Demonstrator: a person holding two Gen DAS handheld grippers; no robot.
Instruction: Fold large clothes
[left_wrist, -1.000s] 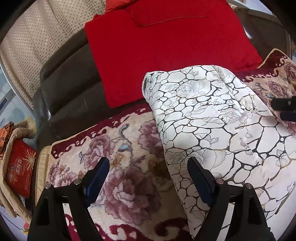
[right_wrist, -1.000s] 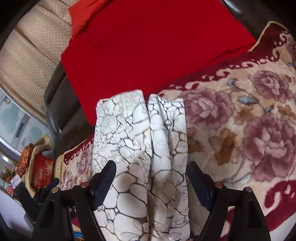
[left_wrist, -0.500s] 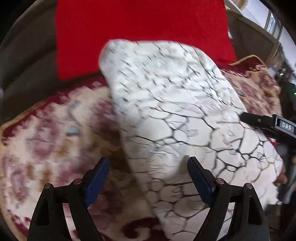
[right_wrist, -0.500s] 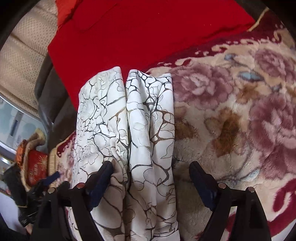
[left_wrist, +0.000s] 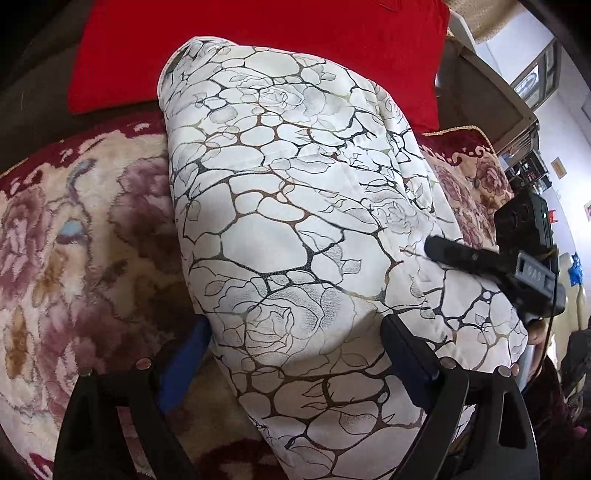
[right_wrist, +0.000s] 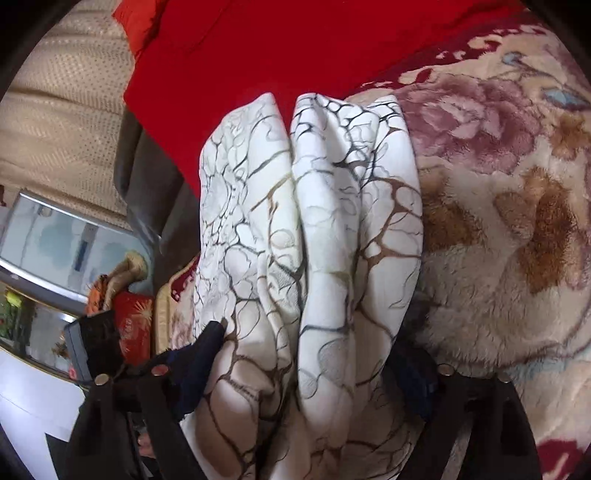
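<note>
Folded garment (left_wrist: 295, 229), between both tongs, on blanket (left_wrist: 74, 240)

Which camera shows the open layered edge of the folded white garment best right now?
The right wrist view: the white garment faces it end-on, so two folded bundles and the seam between them show. The left wrist view shows only its broad patterned top, with no layers visible.

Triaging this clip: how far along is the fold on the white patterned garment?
Late stage, apparently. Done: the white patterned garment is already a thick multi-layer bundle on the floral blanket. In hand: the left gripper straddles one end, jaws opening; the right gripper straddles the other, jaws closing around the layers. Left: probably a last fold or setting it down.
</note>
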